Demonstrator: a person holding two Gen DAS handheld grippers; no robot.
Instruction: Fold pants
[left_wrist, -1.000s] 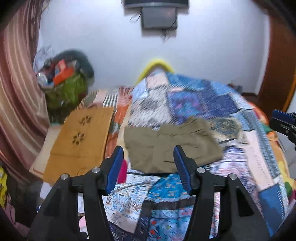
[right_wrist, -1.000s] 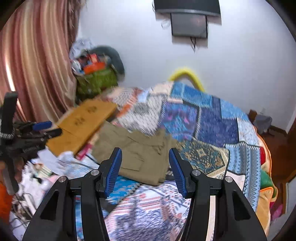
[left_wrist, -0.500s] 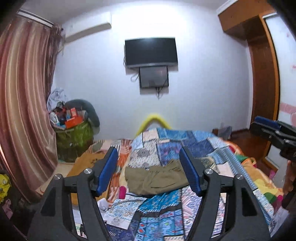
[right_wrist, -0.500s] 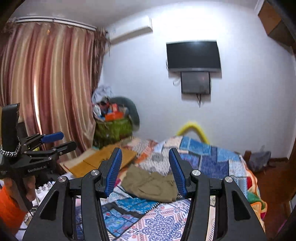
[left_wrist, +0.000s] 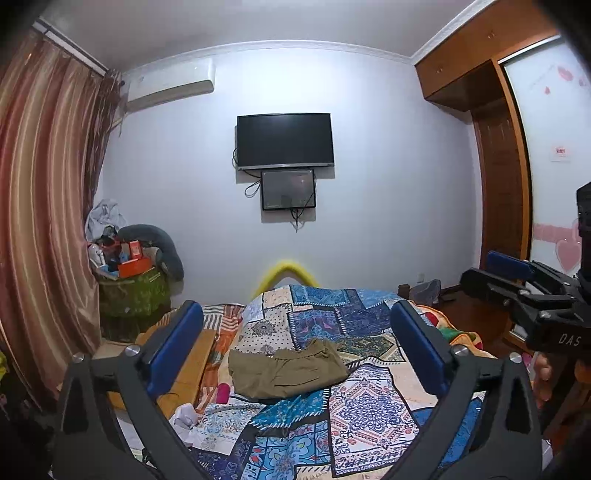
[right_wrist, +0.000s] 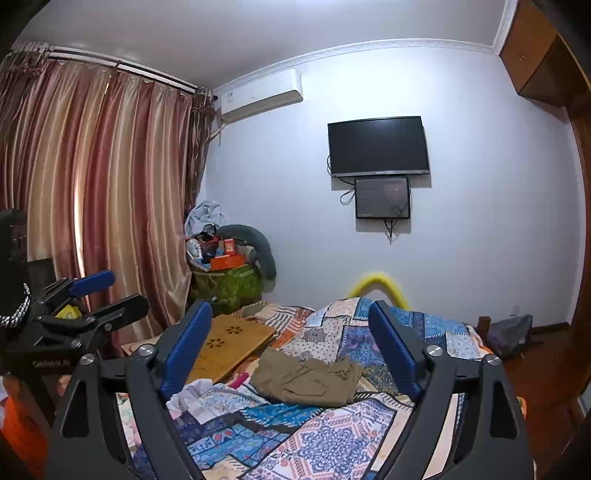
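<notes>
Olive-brown pants (left_wrist: 286, 371) lie folded in a compact bundle on the patchwork bedspread (left_wrist: 365, 406), also seen in the right wrist view as pants (right_wrist: 308, 376). My left gripper (left_wrist: 295, 339) hovers well back from them, its blue-padded jaws opening wide with nothing between them. My right gripper (right_wrist: 290, 339) is likewise raised and away from the pants, jaws opening, nothing held. Each gripper shows in the other's view: the right gripper (left_wrist: 517, 273) at the right edge, the left gripper (right_wrist: 96, 295) at the left edge.
An orange-brown board (right_wrist: 229, 343) lies left of the pants. A green basket (left_wrist: 131, 295) heaped with items stands by the curtain (left_wrist: 40, 221). A TV (left_wrist: 284, 140) hangs on the far wall. A wooden wardrobe (left_wrist: 502, 192) is at the right. Crumpled paper (left_wrist: 184, 413) lies near the bed's edge.
Both grippers have pulled back and up from the pants and tilted up toward level, so the wall and TV came into view. Both sets of jaws have spread wider.
</notes>
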